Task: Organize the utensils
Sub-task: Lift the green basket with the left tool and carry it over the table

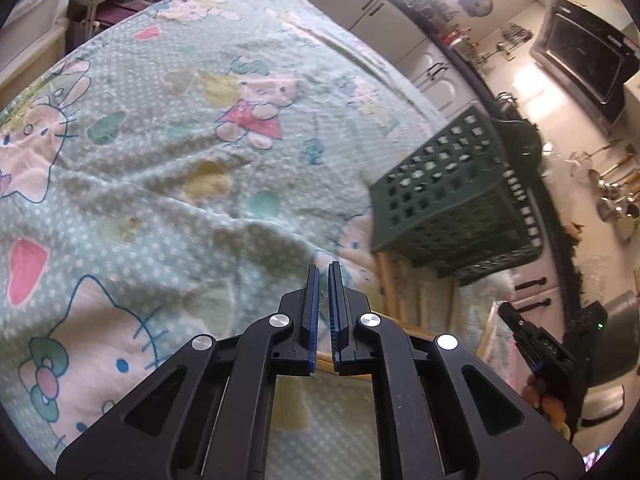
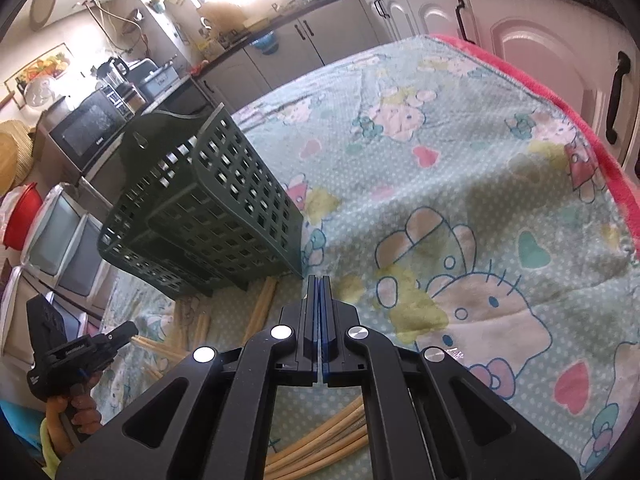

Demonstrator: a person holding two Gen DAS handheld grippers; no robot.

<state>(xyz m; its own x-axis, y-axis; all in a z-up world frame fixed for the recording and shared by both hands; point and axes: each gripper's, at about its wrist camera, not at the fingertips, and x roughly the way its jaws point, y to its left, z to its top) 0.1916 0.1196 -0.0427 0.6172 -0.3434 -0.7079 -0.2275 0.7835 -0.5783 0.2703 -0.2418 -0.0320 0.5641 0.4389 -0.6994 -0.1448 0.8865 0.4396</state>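
Several long wooden sticks [image 2: 260,312] lie on the cartoon-print cloth [image 2: 460,152], some beside the dark green slotted basket [image 2: 208,216] and more under my right gripper [image 2: 319,280], whose jaws are pressed together with nothing between them. In the left wrist view the basket [image 1: 452,200] stands at the right, with sticks [image 1: 390,284] below it. My left gripper [image 1: 324,270] hovers over the cloth [image 1: 180,140], its jaws almost closed with a thin gap and nothing held. Each gripper shows in the other's view: the right one [image 1: 536,344] and the left one [image 2: 80,352].
Kitchen cabinets [image 2: 540,52] and a counter run along the far side. A microwave [image 2: 86,130] and stacked containers [image 2: 60,236] stand behind the basket. The cloth's red edge [image 2: 580,128] marks the table's right side.
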